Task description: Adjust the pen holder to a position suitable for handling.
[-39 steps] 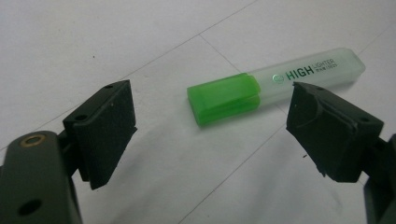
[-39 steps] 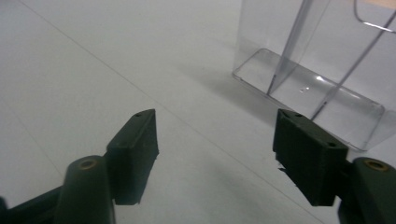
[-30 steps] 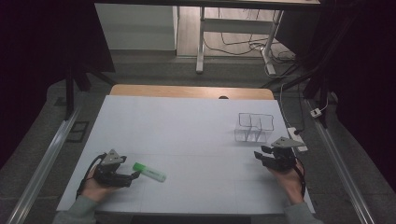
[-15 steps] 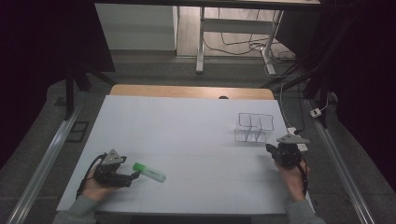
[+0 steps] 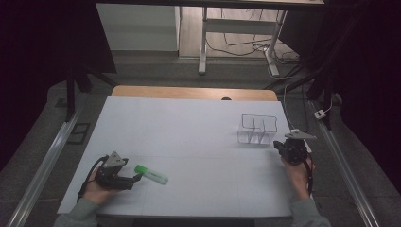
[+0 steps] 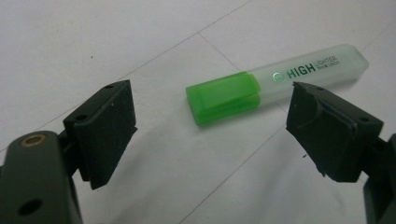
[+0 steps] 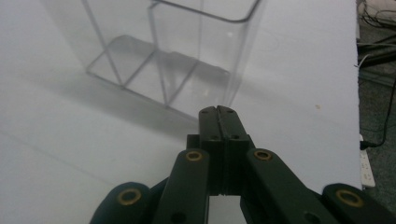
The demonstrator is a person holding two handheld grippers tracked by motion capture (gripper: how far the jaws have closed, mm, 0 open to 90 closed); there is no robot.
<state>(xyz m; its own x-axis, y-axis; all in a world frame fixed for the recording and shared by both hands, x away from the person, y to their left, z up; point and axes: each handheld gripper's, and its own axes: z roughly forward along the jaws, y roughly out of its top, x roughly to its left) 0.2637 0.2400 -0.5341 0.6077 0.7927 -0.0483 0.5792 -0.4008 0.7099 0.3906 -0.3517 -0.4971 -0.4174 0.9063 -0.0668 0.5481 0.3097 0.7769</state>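
Left tool spread before the green highlighter; right tool pressed together, empty, near the clear organizer.

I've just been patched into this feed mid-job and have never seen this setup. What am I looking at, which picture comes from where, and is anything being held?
There is no robot arm: a person at a table holds a hand-held gripper in each hand. The high view looks down from above the person's side. There the left gripper is at lower left, and the right gripper at right.

The other two pictures come from cameras riding on the grippers, looking along their black fingers.

On the white table lie a green highlighter and a clear holder with compartments, standing upright.

Nothing is held. The left fingers stand open, with the highlighter's capped end just beyond them. The right gripper is shut on nothing, its tip close to the holder's corner.
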